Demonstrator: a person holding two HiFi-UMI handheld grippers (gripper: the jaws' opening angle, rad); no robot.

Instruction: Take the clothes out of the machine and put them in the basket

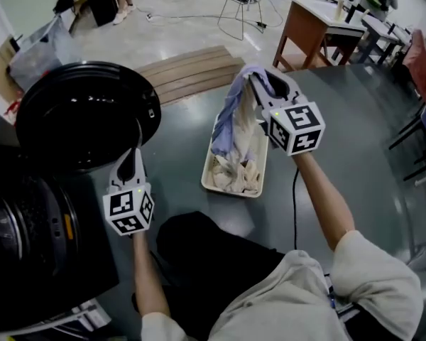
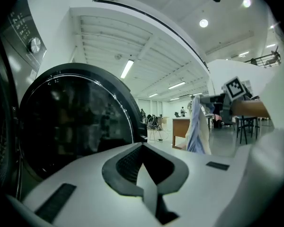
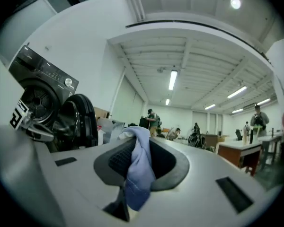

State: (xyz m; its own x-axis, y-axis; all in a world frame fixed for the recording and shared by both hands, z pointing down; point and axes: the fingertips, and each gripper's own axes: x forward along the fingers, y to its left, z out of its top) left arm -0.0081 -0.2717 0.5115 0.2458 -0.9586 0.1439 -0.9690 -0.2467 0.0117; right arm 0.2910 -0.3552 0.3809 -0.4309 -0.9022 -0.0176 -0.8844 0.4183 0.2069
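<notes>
Right gripper (image 1: 259, 85), centre-right of the head view: jaws clamped on a blue-and-cream garment (image 1: 236, 116), which hangs down over the cream basket (image 1: 208, 170) at frame centre, where other pale clothes (image 1: 234, 175) lie. Left gripper (image 1: 130, 160), lower left: jaws closed together with nothing between them, just beside the open round door (image 1: 85, 112) of the washing machine (image 1: 28, 240).

The machine (image 1: 28, 247), left of the left gripper (image 1: 131, 160), is running off the frame's edge. The cloth (image 1: 236, 116) hanging below the right gripper (image 1: 259, 84) is covering the basket (image 1: 231, 191)'s far end.
</notes>
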